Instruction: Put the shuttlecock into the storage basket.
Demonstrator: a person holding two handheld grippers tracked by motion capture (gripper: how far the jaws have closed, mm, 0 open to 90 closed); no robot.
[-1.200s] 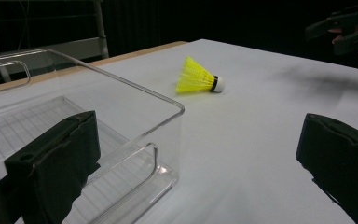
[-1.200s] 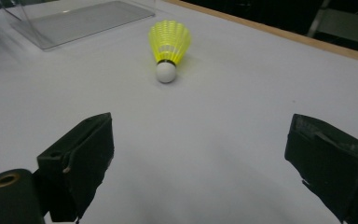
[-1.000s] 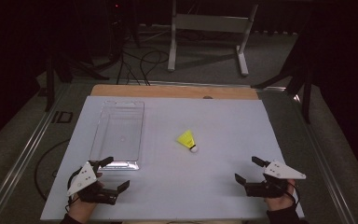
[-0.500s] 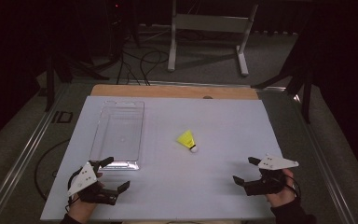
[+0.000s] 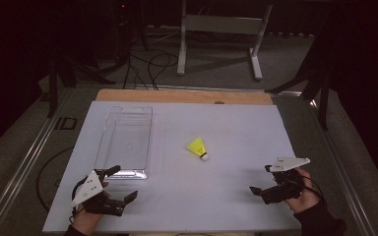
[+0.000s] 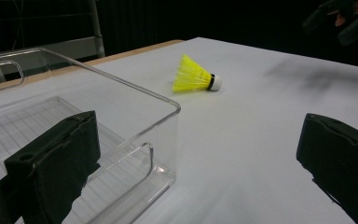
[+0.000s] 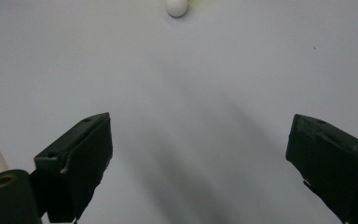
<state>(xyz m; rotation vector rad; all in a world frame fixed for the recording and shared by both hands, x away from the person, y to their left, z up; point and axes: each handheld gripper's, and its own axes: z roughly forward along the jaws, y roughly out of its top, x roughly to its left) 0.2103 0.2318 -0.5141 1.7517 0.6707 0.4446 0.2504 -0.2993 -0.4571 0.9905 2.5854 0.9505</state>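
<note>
My left claw (image 5: 122, 183) is spread wide and empty beside the near end of the clear tray (image 5: 128, 129). My right claw (image 5: 262, 179) is also spread, holding nothing, low over the white table (image 5: 236, 128). The yellow shuttlecock (image 5: 197, 147) lies on its side mid-table, between tray and right claw.

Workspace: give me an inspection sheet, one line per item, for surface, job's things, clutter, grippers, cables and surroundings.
Surface: white table top, bare around the things, wooden strip along its far edge.
Job's things: yellow shuttlecock lying on its side mid-table, white cork towards the near side; clear plastic tray to its left, empty.
Clutter: nothing seen.
Grippers: left gripper open, by the tray's near end; right gripper open, near the right edge; both hold nothing.
Cables: black cables on the floor beyond the table.
Surroundings: dark room, grey metal stand behind.
</note>
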